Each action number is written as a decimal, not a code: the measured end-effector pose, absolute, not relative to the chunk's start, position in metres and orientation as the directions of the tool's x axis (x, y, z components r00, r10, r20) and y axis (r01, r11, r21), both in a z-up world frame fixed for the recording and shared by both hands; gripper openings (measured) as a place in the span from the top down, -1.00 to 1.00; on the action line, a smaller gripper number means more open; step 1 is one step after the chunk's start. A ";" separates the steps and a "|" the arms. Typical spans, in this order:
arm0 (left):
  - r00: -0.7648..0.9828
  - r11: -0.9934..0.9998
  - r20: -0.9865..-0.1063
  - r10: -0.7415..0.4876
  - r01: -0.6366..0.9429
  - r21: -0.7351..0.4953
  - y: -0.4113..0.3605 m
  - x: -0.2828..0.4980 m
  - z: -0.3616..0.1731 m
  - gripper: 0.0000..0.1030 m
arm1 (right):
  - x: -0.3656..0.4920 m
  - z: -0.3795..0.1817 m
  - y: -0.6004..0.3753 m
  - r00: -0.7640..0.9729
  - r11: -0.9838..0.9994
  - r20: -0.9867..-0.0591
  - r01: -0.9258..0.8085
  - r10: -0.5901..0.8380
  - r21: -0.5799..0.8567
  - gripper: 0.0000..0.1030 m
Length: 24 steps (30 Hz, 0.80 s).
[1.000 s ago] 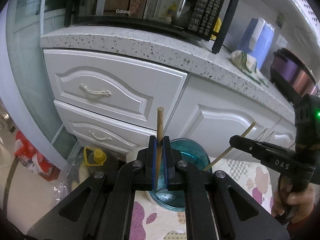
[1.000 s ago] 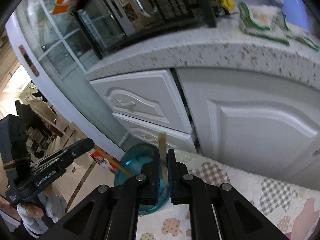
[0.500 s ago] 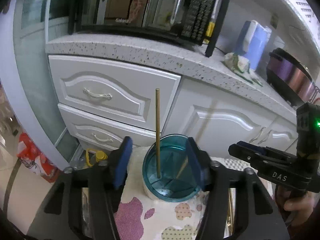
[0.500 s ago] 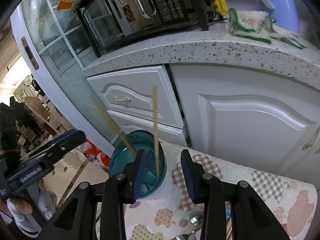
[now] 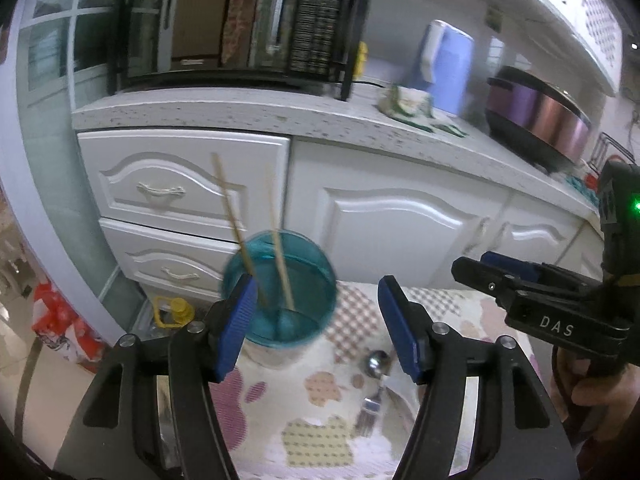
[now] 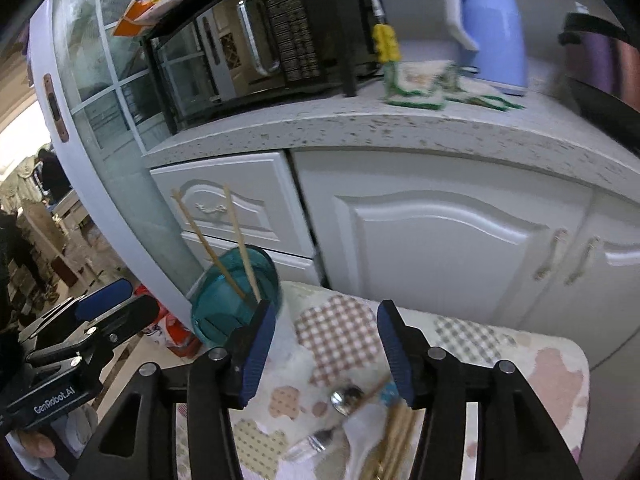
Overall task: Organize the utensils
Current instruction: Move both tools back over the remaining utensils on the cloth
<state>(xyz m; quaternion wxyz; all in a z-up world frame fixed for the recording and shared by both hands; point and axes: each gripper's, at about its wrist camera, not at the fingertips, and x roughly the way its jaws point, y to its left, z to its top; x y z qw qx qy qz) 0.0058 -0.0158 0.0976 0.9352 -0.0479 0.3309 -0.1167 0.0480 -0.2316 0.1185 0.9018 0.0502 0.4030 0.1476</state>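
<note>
Chopsticks [image 5: 280, 256] stand in the teal cup [image 5: 280, 292] as our left gripper [image 5: 316, 324] and right gripper [image 6: 324, 348] spread, empty. Next we reach for the spoon [image 6: 346, 396] and fork [image 5: 368, 408] lying on the patterned cloth [image 6: 520, 360].

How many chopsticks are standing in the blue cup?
2. One chopstick leans toward the left rim of the blue cup; the other chopstick stands nearer the middle. More sticks lie blurred on the cloth, not in the cup.
</note>
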 end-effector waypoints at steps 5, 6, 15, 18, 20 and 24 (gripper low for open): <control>0.731 0.955 -0.614 -0.296 0.233 -0.182 -0.044 -0.007 0.096 -0.25 | 0.024 0.116 -0.260 0.645 0.967 -0.721 -0.166 0.253 0.191 -0.09; 0.728 0.953 -0.616 -0.302 0.239 -0.184 -0.048 -0.008 0.096 -0.25 | 0.019 0.116 -0.265 0.648 0.971 -0.723 -0.153 0.240 0.184 -0.09; 0.709 0.939 -0.620 -0.336 0.299 -0.168 -0.086 -0.017 0.095 -0.30 | -0.008 0.119 -0.309 0.669 0.983 -0.723 -0.065 0.171 0.172 -0.20; 0.706 0.939 -0.624 -0.335 0.308 -0.155 -0.092 -0.017 0.094 -0.30 | -0.012 0.118 -0.319 0.668 0.983 -0.727 -0.044 0.160 0.177 -0.21; 0.704 0.940 -0.630 -0.328 0.308 -0.145 -0.095 -0.017 0.092 -0.30 | -0.014 0.117 -0.324 0.666 0.983 -0.730 -0.032 0.156 0.180 -0.21; 0.705 0.945 -0.638 -0.309 0.300 -0.126 -0.097 -0.017 0.088 -0.30 | -0.017 0.116 -0.329 0.667 0.981 -0.729 -0.017 0.157 0.196 -0.21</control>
